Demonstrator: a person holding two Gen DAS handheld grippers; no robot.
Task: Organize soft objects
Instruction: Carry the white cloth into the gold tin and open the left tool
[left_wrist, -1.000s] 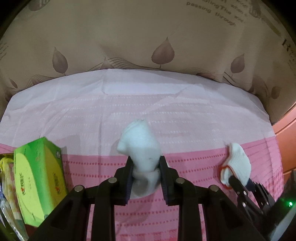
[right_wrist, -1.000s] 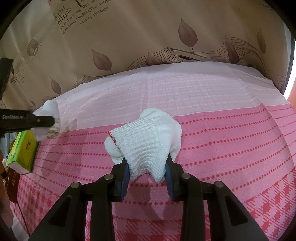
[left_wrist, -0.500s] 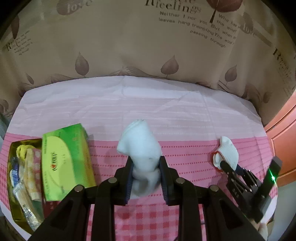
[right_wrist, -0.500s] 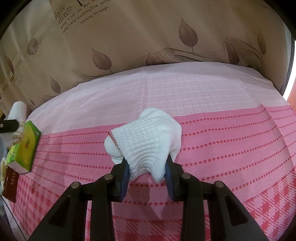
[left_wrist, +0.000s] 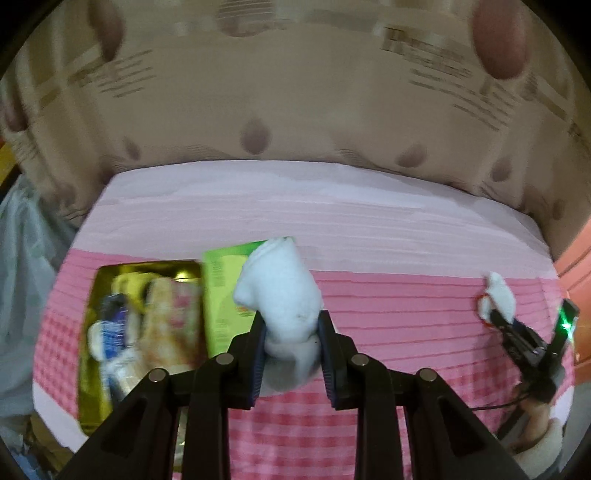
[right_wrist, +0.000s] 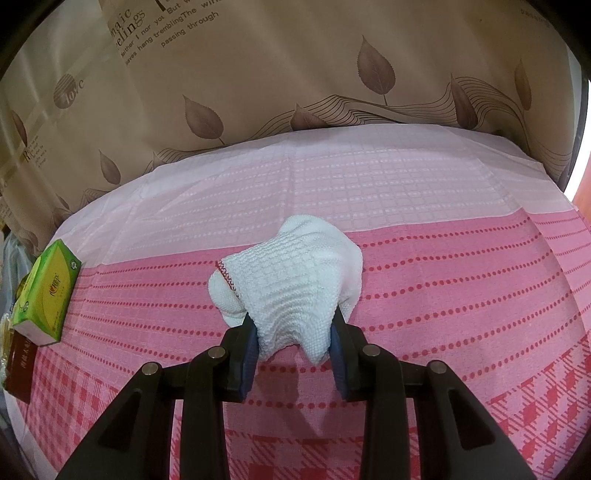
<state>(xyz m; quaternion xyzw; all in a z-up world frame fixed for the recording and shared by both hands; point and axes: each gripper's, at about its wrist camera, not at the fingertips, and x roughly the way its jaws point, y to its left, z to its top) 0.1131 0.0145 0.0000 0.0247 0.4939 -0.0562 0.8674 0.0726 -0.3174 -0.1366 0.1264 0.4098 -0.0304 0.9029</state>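
**Fig. — Both grippers holding white cloth bundles over pink tablecloth**

L gripper: jaws pinch a smooth white rolled sock-like bundle at its lower part; the rounded top sticks out beyond the fingertips. Behind/left of the jaws, a bright green rectangular cardboard tissue box; further left, a shiny gold rectangular tray w/ blurred packets inside. View is motion-blurred.

R gripper: jaws closed on a white waffle-knit cloth w/ red stitched edge; cloth bulges fwd past the tips, lower corners hang between the pads. Pink-and-white patterned tablecloth lies below both. Beige leaf-print curtain behind. Far left of the R jaws, the green box again.
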